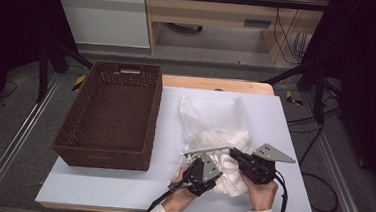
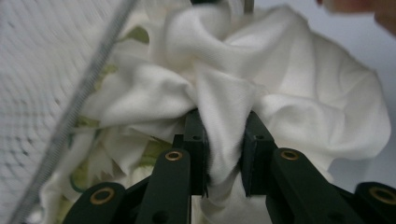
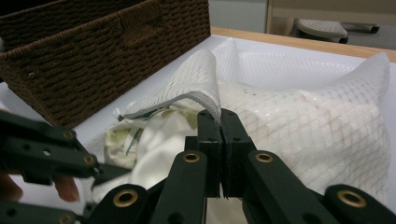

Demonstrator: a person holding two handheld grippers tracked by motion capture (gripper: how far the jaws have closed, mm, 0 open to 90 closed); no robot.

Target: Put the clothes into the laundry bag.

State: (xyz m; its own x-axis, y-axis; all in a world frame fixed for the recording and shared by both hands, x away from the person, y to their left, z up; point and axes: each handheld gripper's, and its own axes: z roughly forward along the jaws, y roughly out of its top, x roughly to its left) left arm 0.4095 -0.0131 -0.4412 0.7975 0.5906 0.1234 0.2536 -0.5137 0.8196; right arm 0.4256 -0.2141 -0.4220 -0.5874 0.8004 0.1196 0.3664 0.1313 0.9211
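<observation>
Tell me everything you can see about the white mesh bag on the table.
The mesh bag is white, see-through netting with a diamond weave and a grey zipper edge along its open mouth. It lies rumpled on the white table, right of the brown woven basket. The right claw is shut on the zipper edge, lifting it. White cloth with green print fills the bag and spills from its mouth, where the left claw pinches a fold of it.

One wicker basket, one mesh bag, one white cloth, two hand-held grippers.
</observation>
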